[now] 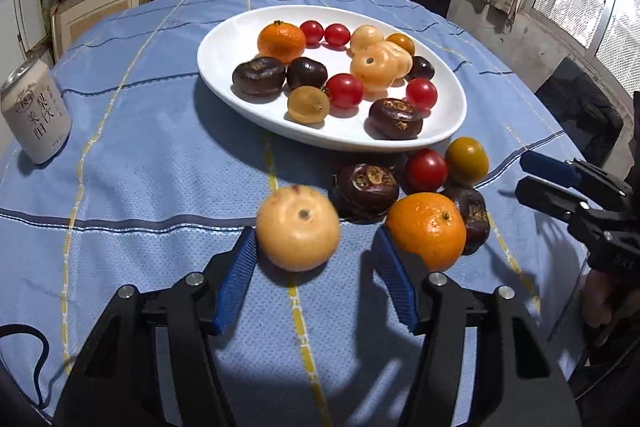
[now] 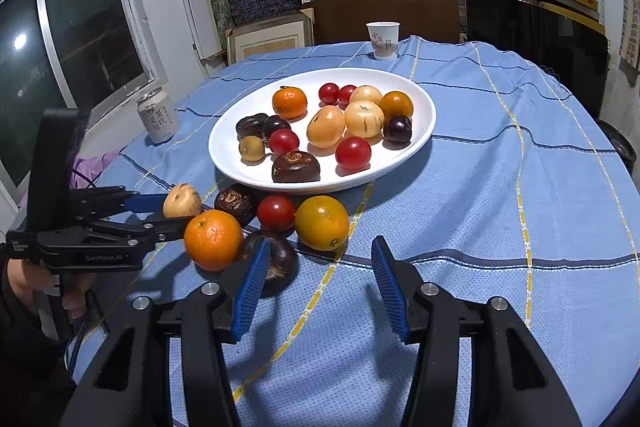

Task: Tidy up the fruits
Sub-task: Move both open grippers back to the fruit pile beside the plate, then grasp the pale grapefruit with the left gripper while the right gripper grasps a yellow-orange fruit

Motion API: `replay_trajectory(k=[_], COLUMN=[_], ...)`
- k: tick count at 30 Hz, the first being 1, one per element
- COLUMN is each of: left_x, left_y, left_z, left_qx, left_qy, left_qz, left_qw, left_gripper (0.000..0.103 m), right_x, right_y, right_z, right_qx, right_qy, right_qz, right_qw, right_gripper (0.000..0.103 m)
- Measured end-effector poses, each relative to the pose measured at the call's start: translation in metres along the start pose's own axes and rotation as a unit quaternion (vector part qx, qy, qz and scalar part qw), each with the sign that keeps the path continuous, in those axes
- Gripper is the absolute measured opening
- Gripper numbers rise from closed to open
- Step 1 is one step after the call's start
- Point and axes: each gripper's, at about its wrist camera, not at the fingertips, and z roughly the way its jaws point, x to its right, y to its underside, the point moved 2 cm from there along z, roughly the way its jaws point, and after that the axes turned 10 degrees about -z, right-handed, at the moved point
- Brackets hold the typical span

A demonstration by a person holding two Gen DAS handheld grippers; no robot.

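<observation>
The left gripper (image 1: 316, 259) has its jaws wide open around the pale yellow-beige round fruit (image 1: 298, 229). The fruit touches or nearly touches the left blue ribbed pad, with a clear gap to the right pad, so nothing is clamped yet. Just outside the right pad sits the bright orange mandarin (image 1: 427, 229), close enough that a closing pad could clip it.

The right gripper (image 2: 320, 283) also stands wide open and holds nothing. A dark brown water chestnut (image 2: 280, 263) lies against its left pad, and the yellow-orange round fruit (image 2: 322, 223) sits just ahead between the jaws.

Ahead of both pairs of jaws lie the other loose pieces on the blue checked tablecloth surface (image 1: 160, 167): a red cherry tomato (image 1: 426, 169) and 1 more dark chestnut (image 1: 370, 185). Beyond them is the white oval plate (image 1: 224, 55), already carrying about 12 fruits.

Risks, as I judge them: the pale fruit is off-centre, so closing may roll or squirt it out sideways. The smooth round skin could slip on lifting. Nudging the mandarin could scatter the cluster. The crowded plate leaves few gaps, so a dropped fruit may bump others off its shallow rim.
</observation>
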Motion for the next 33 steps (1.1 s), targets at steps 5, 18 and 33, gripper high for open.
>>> replay_trajectory(k=[5, 18, 33], left_x=[-0.003, -0.006, -0.023], left_y=[-0.003, -0.009, -0.014], left_z=[0.001, -0.006, -0.014], left_qx=[0.009, 0.05, 0.072], left_qy=[-0.014, -0.025, 0.023], left_qz=[-0.006, -0.008, -0.061], left_qw=[0.9998, 0.9984, 0.9952], left_gripper=[0.059, 0.04, 0.04], right_x=[0.0, 0.001, 0.002], right_y=[0.0, 0.0, -0.018], right_z=[0.002, 0.002, 0.049], right_qx=[-0.002, -0.004, -0.062], right_qy=[-0.002, 0.0, -0.001], right_qz=[0.002, 0.002, 0.009], right_qw=[1.0, 1.0, 0.998], right_gripper=[0.053, 0.053, 0.047])
